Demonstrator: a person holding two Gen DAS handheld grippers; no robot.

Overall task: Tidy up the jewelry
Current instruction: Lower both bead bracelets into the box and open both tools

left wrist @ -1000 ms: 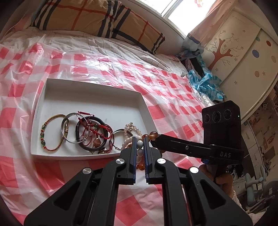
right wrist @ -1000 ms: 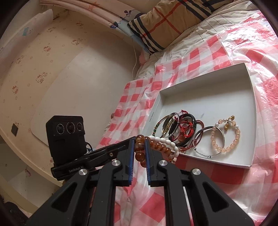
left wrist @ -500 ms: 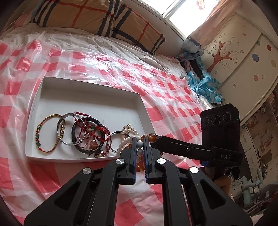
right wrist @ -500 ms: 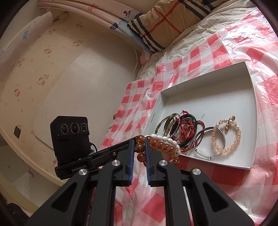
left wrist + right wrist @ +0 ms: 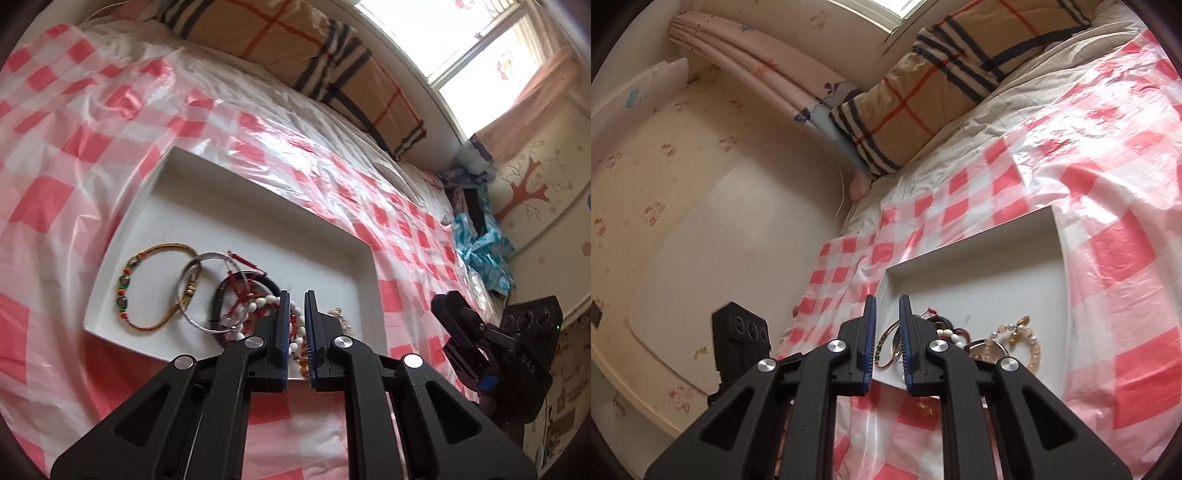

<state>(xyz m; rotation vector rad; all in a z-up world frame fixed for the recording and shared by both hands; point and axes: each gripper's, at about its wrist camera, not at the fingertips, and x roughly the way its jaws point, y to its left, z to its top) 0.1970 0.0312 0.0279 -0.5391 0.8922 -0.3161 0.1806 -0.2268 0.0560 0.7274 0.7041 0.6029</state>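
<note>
A white shallow tray (image 5: 258, 206) on the red-checked bed cover holds several bracelets: a green-beaded cord one (image 5: 147, 291), a silver bangle (image 5: 207, 295), a black and red bundle (image 5: 243, 295) and a pink bead one (image 5: 1023, 343). My left gripper (image 5: 295, 295) hangs over the tray's near edge with its jaws a narrow gap apart; the white and amber bead bracelet (image 5: 299, 343) lies below them. My right gripper (image 5: 886, 301) is open and empty at the tray's near left corner (image 5: 897, 273).
A plaid pillow (image 5: 295, 48) lies at the head of the bed. The bed's left edge drops to a pale floor (image 5: 720, 240). Blue cloth (image 5: 484, 251) is heaped by a wardrobe on the right.
Both grippers let go of the white and amber bead bracelet, which now lies on the bracelets at the tray's near edge. The right gripper has drawn back and apart from the left.
</note>
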